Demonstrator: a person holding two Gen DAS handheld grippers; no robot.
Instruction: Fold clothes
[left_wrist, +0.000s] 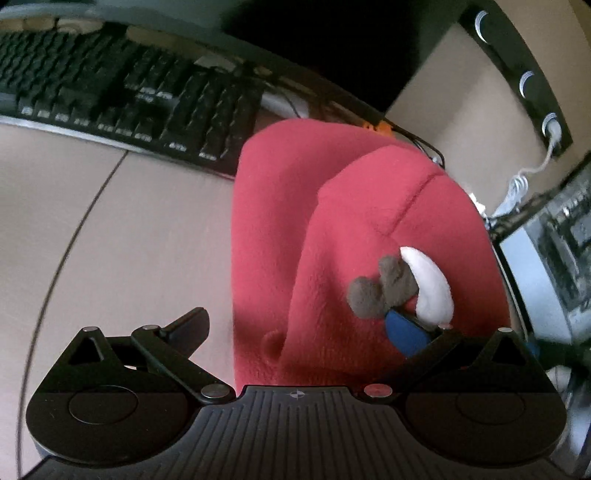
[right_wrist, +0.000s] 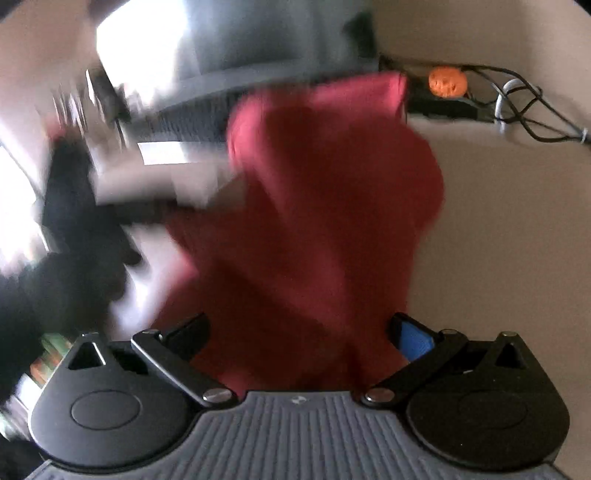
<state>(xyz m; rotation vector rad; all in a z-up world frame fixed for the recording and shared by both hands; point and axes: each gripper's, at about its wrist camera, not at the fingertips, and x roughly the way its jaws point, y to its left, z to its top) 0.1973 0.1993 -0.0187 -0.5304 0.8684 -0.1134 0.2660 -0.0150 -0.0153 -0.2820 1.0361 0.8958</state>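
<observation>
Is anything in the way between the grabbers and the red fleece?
Nothing visible. The red fleece garment lies right between the open fingers of the left gripper and the right gripper, with nothing in front of it.

A red fleece garment (left_wrist: 303, 229) carries a patch of brown, white and blue. The counter (left_wrist: 129, 229) is pale beige with a thin dark line. The keyboard (left_wrist: 122, 96) is black. Both grippers are black with one blue finger pad (right_wrist: 415, 341). An orange ball (right_wrist: 447, 82) sits among black cables (right_wrist: 532, 110).
</observation>
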